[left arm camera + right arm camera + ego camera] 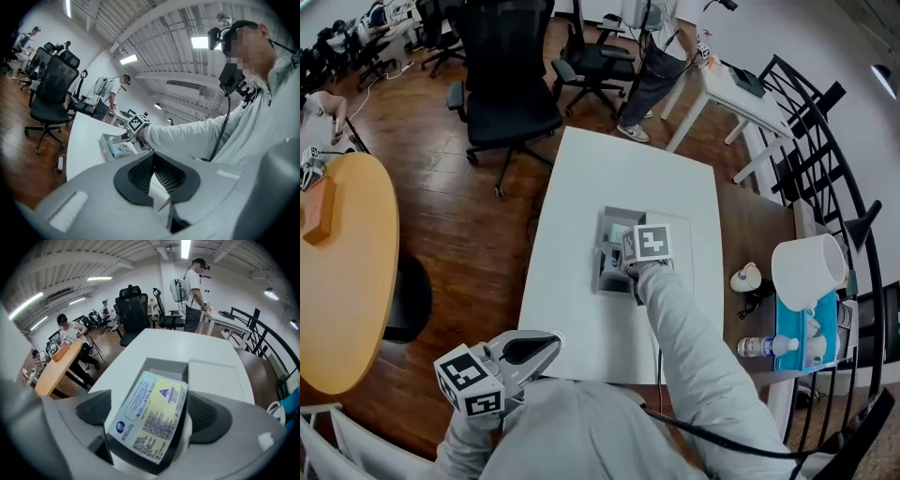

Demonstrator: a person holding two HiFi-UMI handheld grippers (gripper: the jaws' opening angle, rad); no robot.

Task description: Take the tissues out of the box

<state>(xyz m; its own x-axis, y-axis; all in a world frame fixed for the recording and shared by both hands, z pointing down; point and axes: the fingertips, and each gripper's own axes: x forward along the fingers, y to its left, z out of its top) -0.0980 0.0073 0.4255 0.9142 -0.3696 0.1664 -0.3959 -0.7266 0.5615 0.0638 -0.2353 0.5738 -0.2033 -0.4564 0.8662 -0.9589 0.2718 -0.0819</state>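
Note:
An open grey box [609, 279] stands in the middle of the white table [623, 173]. My right gripper [617, 251] hangs over it, shut on a tissue pack [150, 420] with a blue and yellow printed label; the pack sits tilted above the box [164, 366]. In the left gripper view the pack [119, 149] shows just over the box [104, 140], under the right gripper [123, 138]. My left gripper [546, 345] stays at the table's near edge, well away from the box, its jaws [157, 180] closed with nothing held.
A flat white lid [218, 378] lies right of the box. A black office chair [506, 103] stands beyond the table's far left corner and an orange round table [337, 253] to the left. On the right are a white lamp [811, 272] and a water bottle [764, 347].

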